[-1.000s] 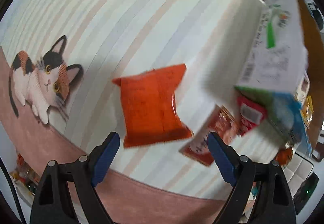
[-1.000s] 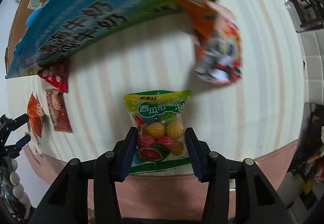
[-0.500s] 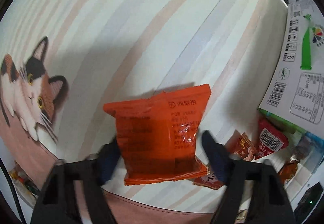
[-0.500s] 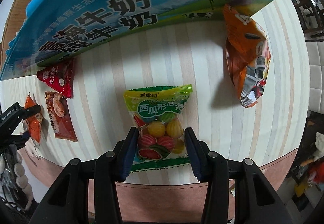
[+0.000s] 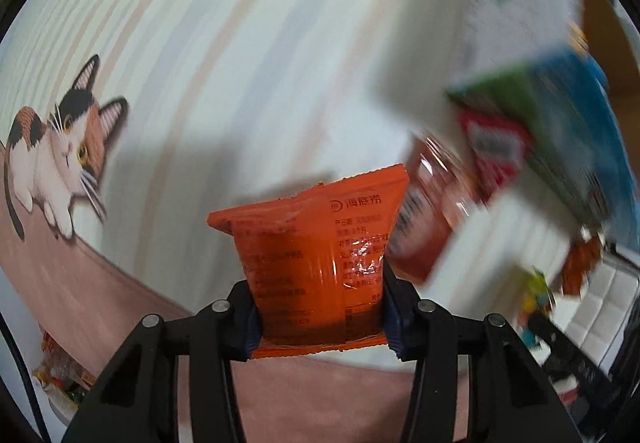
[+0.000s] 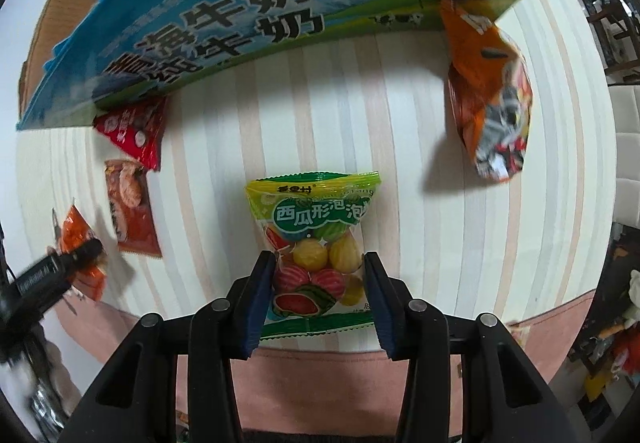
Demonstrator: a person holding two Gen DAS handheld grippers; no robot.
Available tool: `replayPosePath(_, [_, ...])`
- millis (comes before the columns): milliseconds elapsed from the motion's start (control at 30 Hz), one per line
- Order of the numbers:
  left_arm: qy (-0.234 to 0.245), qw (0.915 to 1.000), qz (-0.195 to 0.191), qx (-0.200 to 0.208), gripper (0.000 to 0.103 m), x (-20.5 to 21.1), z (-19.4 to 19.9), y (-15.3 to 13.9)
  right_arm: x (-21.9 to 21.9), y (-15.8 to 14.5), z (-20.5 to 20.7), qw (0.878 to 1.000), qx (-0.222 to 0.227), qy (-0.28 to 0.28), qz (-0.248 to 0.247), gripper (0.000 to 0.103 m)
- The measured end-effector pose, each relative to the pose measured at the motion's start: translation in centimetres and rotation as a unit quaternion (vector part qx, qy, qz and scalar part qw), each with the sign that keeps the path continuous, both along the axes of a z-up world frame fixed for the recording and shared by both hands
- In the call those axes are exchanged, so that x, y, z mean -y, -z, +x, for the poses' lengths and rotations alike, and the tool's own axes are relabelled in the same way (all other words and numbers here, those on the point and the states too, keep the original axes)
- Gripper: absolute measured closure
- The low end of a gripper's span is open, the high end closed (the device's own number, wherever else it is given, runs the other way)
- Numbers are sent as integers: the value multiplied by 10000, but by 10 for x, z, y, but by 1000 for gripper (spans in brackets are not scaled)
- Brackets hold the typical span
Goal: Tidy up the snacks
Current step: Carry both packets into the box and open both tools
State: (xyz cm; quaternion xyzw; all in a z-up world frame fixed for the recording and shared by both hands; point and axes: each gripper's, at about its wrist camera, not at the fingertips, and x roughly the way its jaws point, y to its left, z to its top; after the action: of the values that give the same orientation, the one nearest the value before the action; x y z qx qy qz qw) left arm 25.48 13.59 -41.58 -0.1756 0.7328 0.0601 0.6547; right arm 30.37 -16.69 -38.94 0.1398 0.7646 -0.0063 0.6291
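Grippers low over the striped tablecloth [image 6: 420, 147], both reaching forward. Left gripper [image 5: 320, 317] clenched on an orange snack packet [image 5: 312, 251], glossy, crinkled, printed back showing, bottom seam between the pads. Right gripper [image 6: 318, 303] pads press both sides of a green-topped watermelon gum bag [image 6: 316, 243] lying flat near the table's pink edge, in front of the blue milk carton box [image 6: 248, 15].

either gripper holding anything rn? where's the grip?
Left gripper: orange foil snack packet, clamped across its lower sides. Right gripper: green-yellow watermelon gum bag, gripped across its lower half.
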Motion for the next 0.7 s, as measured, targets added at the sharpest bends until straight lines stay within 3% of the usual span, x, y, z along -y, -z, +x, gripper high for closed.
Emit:
replayPosePath(267, [553, 9960, -478, 523, 58, 65, -29, -59, 13, -42, -12, 9988, 322, 31, 376, 56])
replayPosePath(500, [1181, 9825, -607, 1308, 58, 113, 24, -143, 34, -110, 10, 9937, 918, 50, 634, 56])
replayPosePath(700, [1652, 9687, -509, 1781, 58, 145, 105, -195, 60, -165, 77, 9871, 1492, 124, 571, 56])
